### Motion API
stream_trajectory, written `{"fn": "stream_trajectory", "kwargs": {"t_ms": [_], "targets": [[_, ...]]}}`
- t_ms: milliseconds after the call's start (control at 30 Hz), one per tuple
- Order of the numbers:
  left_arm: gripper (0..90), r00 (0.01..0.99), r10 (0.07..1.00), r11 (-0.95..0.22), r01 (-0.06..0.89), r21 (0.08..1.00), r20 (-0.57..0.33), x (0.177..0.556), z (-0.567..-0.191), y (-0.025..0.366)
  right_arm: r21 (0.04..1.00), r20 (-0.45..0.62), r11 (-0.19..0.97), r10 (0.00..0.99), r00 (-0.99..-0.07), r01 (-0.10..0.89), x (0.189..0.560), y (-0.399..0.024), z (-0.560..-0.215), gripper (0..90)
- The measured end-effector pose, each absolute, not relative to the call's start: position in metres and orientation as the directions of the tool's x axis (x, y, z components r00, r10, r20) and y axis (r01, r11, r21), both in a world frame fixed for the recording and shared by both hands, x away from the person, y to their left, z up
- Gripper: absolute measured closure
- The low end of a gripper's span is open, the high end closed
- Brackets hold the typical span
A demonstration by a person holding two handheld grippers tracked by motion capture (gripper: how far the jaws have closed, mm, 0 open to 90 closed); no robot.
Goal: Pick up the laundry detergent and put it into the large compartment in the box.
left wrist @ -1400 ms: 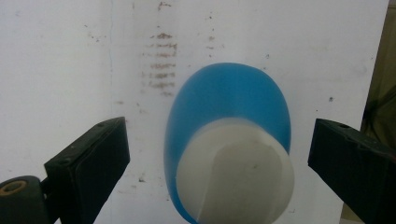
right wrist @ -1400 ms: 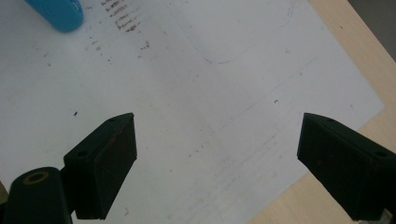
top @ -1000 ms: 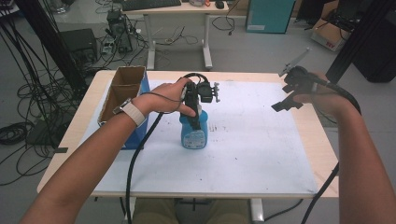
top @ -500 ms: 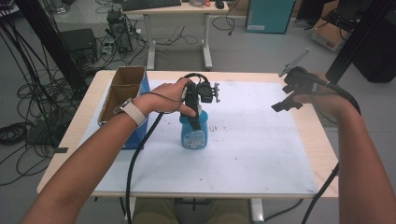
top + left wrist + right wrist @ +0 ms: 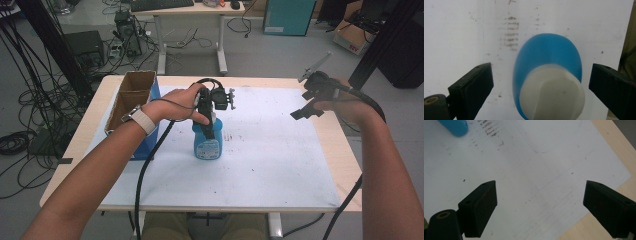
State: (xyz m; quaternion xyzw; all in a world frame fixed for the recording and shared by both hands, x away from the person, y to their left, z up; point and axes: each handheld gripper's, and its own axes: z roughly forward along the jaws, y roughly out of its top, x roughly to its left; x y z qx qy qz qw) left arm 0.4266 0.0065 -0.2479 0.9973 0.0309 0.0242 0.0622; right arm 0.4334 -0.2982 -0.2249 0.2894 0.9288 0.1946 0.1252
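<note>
The blue bottle (image 5: 207, 145) stands upright on the white sheet that covers the worktop (image 5: 280, 150), just beside the open cardboard box (image 5: 131, 102). The left gripper (image 5: 210, 125) hangs right over the bottle's white cap (image 5: 552, 92), fingers (image 5: 471, 92) spread on either side and touching nothing. The right gripper (image 5: 312, 100) is held well apart from the bottle, above the sheet's far edge, its fingers (image 5: 480, 207) spread wide too. The bottle looks like smooth, stiff plastic, probably slippery; I'd take it at the cap or neck. How full it is I cannot tell. What the box holds, if anything, I can't see.
</note>
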Motion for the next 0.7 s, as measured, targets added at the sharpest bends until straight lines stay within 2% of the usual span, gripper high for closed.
{"fn": "stream_trajectory", "kwargs": {"t_ms": [700], "targets": [[6.1, 0.997, 0.065, -0.991, 0.059, 0.122, 0.044, 0.4275, -0.2481, 0.0068, 0.438, -0.12, 0.755, 0.587, -0.801, 0.488, 0.4339, -0.2988, -0.2246, 11.8]]}}
